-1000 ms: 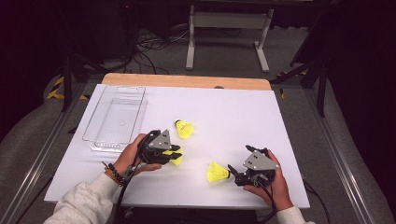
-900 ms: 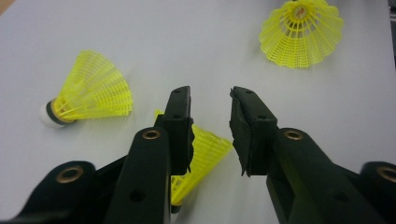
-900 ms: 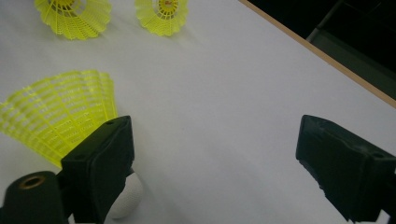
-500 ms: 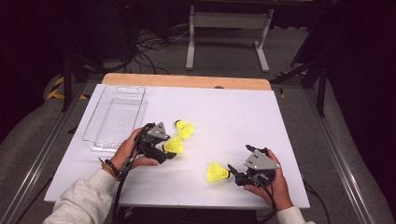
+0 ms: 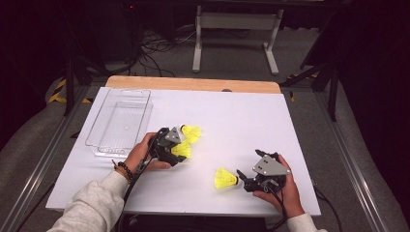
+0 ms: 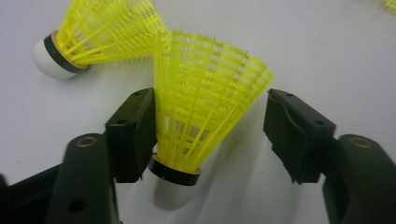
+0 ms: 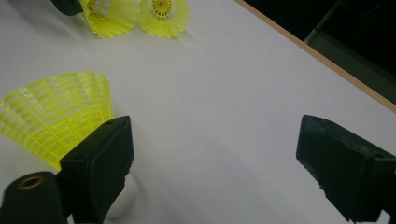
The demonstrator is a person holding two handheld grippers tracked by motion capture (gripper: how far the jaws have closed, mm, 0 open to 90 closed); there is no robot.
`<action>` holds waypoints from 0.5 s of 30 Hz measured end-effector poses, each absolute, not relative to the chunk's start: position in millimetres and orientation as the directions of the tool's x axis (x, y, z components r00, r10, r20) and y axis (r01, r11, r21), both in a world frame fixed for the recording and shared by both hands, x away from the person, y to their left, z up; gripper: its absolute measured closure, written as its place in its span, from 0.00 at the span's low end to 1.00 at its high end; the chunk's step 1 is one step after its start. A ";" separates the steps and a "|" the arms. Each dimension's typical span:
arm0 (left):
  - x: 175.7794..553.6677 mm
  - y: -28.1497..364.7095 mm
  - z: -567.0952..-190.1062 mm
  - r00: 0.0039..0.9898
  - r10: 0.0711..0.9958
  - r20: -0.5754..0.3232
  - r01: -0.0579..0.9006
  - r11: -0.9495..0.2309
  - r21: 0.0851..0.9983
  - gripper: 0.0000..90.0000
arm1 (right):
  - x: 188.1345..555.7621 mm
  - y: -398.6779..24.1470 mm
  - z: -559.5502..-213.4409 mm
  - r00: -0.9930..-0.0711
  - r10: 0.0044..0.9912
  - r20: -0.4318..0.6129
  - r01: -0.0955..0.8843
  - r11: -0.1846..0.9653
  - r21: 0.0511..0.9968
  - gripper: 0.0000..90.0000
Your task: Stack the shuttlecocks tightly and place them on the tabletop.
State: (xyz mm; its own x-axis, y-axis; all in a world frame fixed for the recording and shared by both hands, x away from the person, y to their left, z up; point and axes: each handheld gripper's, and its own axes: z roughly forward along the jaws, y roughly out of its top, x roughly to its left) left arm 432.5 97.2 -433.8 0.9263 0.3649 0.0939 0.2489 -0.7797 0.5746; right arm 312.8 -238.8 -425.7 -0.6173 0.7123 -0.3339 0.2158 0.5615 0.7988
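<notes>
The left tongs [image 5: 180,151] sit on the white surface [image 5: 241,121], with a yellow plastic mesh shuttlecock [image 6: 201,116] between their jaws, against one jaw and apart from the other. A second yellow mesh shuttlecock [image 5: 191,132] lies just beyond them, touching the first. A clear plastic tray [image 5: 121,123] rests to their left. Well to their right, the right tongs [image 5: 241,178] lie near the surface's front edge, a third yellow mesh shuttlecock [image 5: 225,178] just off their left jaw.
</notes>
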 end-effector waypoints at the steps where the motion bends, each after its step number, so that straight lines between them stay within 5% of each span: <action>1: 432.9 97.3 -434.2 0.926 0.365 0.094 0.249 -0.779 0.575 0.45 | 312.8 -238.8 -425.7 -0.617 0.713 -0.334 0.216 0.561 0.799 0.14; 10: 425.7 98.0 -428.6 0.942 0.293 0.164 0.156 -0.814 0.560 0.69 | 312.6 -240.0 -424.7 -0.613 0.714 -0.337 0.211 0.560 0.801 0.13; 15: 421.8 98.6 -423.8 0.948 0.249 0.198 0.105 -0.832 0.545 0.72 | 312.3 -240.2 -424.3 -0.614 0.713 -0.338 0.210 0.560 0.801 0.13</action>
State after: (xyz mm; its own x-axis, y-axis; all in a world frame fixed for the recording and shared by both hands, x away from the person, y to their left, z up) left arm 421.8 98.6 -423.8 0.9482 0.2486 0.1976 0.1047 -0.8322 0.5445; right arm 312.3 -240.2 -424.3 -0.6143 0.7131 -0.3377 0.2098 0.5602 0.8013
